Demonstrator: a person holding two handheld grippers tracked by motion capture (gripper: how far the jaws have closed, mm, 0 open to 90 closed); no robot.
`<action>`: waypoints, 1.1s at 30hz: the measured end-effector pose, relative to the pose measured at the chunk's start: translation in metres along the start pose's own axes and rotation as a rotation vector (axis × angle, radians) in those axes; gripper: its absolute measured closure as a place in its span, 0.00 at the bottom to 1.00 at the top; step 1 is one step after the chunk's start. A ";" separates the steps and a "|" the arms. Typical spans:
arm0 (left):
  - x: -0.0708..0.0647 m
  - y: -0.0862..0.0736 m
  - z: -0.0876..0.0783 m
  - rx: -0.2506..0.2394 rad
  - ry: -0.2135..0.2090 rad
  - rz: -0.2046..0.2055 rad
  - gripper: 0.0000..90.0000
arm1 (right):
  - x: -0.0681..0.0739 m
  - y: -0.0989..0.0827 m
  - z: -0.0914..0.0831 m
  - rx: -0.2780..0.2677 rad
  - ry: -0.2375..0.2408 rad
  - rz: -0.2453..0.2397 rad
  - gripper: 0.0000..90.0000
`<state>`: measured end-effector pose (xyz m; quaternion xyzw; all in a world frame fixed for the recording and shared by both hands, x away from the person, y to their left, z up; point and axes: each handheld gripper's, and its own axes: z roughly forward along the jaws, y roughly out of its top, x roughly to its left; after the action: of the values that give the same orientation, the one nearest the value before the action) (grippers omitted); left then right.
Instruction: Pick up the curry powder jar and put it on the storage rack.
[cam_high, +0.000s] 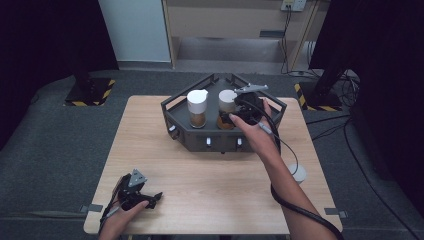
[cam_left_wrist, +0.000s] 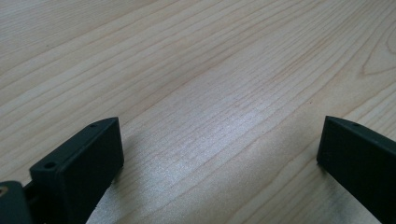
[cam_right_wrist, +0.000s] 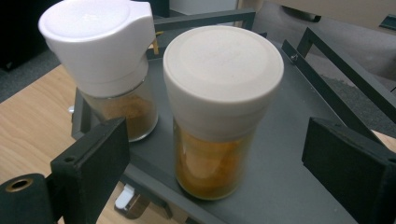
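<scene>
Two spice jars stand upright side by side on a dark grey tray at the far side of the wooden table. The right gripper is spread wide, its jaws flanking the round-capped jar without contact; the spout-capped jar stands just beyond its left jaw. The left gripper lies low over bare table, jaws wide apart, holding nothing.

Handling estimate: the round-capped jar appears to be clear glass or hard plastic with a smooth white cap: rigid, slippery, possibly breakable, moderately light. Grip the body just below the cap, jaws square to the wall; the neighbouring jar leaves little clearance.
</scene>
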<state>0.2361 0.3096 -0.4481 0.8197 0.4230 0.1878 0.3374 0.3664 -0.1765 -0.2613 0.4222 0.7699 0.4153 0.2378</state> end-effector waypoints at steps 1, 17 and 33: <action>0.000 0.000 0.000 -0.002 0.000 -0.002 0.00 | 0.000 -0.001 -0.002 0.002 -0.001 -0.005 0.09; 0.000 0.000 0.000 0.001 0.000 0.000 0.00 | -0.014 -0.011 -0.026 0.025 0.012 -0.018 0.06; 0.000 0.000 0.000 0.002 0.000 0.001 0.00 | -0.024 -0.025 -0.050 0.039 0.017 -0.031 0.04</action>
<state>0.2361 0.3095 -0.4478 0.8202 0.4229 0.1878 0.3365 0.3321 -0.2263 -0.2551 0.4113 0.7864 0.4000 0.2291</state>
